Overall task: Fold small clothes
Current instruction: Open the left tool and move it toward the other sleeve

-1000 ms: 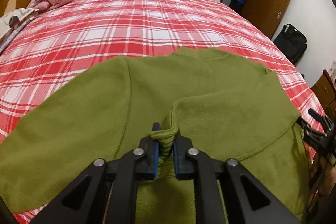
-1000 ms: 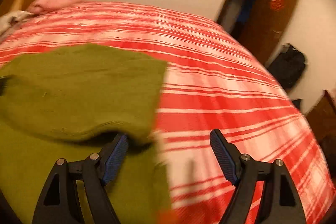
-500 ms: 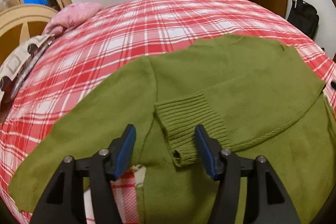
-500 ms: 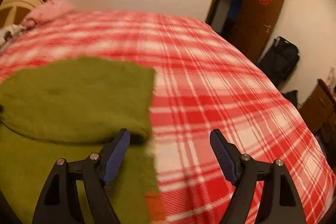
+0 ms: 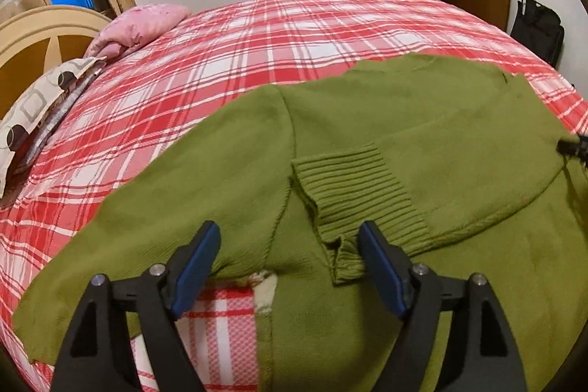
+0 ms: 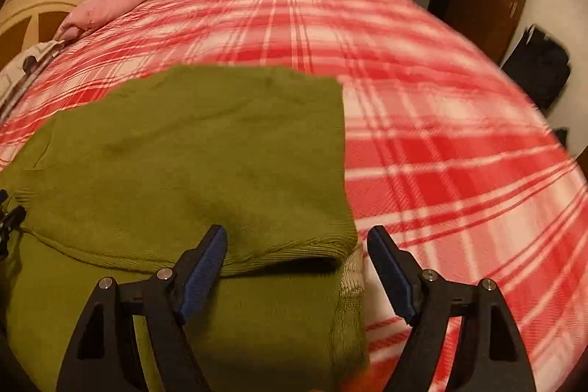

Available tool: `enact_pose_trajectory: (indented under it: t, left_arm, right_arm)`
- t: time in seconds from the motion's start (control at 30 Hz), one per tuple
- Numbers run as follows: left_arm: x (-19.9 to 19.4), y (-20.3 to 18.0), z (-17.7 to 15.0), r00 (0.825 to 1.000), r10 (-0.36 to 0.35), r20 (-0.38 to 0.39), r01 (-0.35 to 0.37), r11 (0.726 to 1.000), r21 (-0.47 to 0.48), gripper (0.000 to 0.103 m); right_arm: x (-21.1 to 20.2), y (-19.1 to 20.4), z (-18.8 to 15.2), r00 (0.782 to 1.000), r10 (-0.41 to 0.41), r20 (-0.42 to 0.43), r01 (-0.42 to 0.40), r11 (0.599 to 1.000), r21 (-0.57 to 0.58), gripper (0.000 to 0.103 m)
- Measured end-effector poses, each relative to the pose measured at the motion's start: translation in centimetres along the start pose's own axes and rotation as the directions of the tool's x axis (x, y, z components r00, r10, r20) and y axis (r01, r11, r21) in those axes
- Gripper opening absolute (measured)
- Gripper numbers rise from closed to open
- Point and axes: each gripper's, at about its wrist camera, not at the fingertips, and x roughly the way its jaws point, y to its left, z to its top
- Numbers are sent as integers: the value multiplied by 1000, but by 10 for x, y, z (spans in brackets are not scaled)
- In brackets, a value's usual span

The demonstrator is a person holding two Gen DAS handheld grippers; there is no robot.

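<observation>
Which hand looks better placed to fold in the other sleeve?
Probably the left. The left gripper hangs open right beside the unfolded sleeve of the green sweater, while the right gripper, also open, sits over the side already folded.

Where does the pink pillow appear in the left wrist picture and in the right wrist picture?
Left wrist view: the pink pillow lies upper left, at the far corner of the plaid bed, next to the wooden headboard.
Right wrist view: it sits upper left too, slightly blurred, beside the headboard.
Shared landmark: the green sweater, lying on the bed in front of both grippers.
</observation>
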Motion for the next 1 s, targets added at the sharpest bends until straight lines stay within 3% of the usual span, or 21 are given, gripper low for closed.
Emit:
enact_pose_trajectory:
  t: [0.07, 0.2, 0.33, 0.4, 0.47, 0.7, 0.9, 1.0]
  left_arm:
    - [1, 3, -1, 1000, -4, -1, 4, 1000, -15, 85]
    - [2, 5, -2, 1000, -11, 1, 11, 999, -34, 87]
    - [3, 7, -3, 1000, -21, -1, 21, 999, -44, 88]
    - [4, 8, -3, 1000, -26, -2, 26, 999, -46, 88]
    - [4, 9, -4, 999, -34, -1, 34, 998, -51, 88]
    - [6, 14, -5, 997, -73, -6, 72, 994, -77, 89]
    - [-1, 18, -9, 997, -77, 20, 78, 993, -92, 90]
    - [-8, 30, -13, 996, -77, 53, 84, 985, -149, 90]
  right_arm:
    - [-13, 22, 7, 999, 35, 36, -33, 999, -42, 79]
    - [-19, 88, 20, 981, 187, 57, -179, 977, -116, 79]
    - [2, 145, 11, 982, 184, 39, -171, 961, -219, 79]
    - [18, 155, 2, 982, 189, -14, -188, 960, -207, 79]
    - [18, 156, -4, 985, 172, 11, -166, 964, -206, 79]
    - [9, 157, -13, 986, 164, -27, -165, 959, -230, 79]
    - [2, 165, -6, 993, 120, -15, -121, 966, -229, 79]
    - [-10, 179, 2, 980, 195, 24, -185, 955, -231, 79]
